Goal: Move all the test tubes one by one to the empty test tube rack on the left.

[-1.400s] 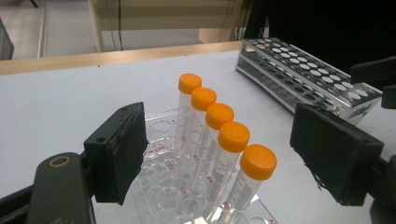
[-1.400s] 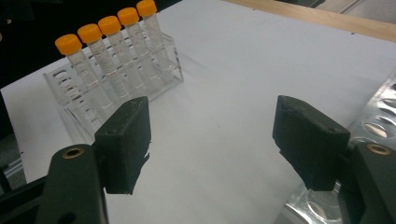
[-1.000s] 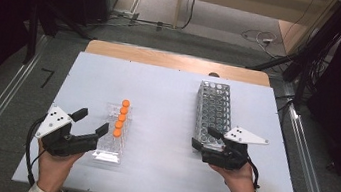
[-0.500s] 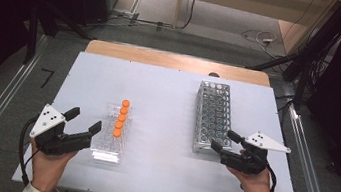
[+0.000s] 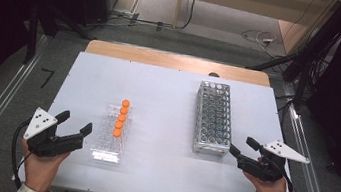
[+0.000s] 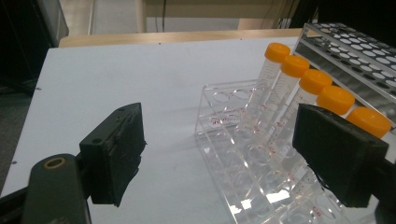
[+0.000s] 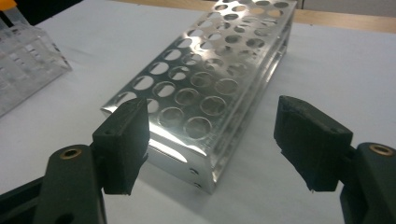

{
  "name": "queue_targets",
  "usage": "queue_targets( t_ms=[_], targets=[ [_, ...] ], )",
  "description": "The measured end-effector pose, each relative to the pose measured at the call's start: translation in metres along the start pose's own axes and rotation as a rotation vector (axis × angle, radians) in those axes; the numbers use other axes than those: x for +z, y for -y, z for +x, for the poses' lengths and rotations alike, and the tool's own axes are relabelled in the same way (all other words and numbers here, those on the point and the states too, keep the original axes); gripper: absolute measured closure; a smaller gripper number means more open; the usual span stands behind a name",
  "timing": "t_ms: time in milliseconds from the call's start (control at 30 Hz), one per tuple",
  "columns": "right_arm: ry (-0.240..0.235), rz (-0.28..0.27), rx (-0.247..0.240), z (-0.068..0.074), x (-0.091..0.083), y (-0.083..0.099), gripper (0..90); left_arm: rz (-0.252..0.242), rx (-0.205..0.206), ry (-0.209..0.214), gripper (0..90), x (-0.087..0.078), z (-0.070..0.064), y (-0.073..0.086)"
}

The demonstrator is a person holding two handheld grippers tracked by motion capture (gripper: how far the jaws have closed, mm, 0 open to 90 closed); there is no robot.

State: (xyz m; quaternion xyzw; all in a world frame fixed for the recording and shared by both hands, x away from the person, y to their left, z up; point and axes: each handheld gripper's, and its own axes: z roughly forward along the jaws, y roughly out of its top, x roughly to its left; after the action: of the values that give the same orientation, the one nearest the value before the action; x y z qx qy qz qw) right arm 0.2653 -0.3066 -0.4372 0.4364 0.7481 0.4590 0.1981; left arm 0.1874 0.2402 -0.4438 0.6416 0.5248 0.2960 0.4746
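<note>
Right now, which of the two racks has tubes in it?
The clear rack by the left gripper: it holds five orange-capped tubes. The metal rack by the right gripper is empty.

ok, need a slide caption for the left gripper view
Open left gripper facing a clear plastic rack holding five orange-capped tubes, with a metal rack behind.

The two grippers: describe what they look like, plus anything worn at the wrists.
Both the left gripper and the right gripper are black, each with two blocky black jaws. Each carries a pale grey three-cornered plate with dark dots on top, and a black cable trails from each. Light-coloured sleeve cuffs show at both wrists.
</note>
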Motion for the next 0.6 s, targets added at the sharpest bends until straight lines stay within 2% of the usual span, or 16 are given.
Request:
queue_targets(
  t_ms=[600],
  targets=[
    [0.077, 0.013, 0.037, -0.023, -0.012, 0.015, 25.0, 0.014, -0.022, -0.044, 13.5, 0.0, 0.012, 0.014]
  ],
)
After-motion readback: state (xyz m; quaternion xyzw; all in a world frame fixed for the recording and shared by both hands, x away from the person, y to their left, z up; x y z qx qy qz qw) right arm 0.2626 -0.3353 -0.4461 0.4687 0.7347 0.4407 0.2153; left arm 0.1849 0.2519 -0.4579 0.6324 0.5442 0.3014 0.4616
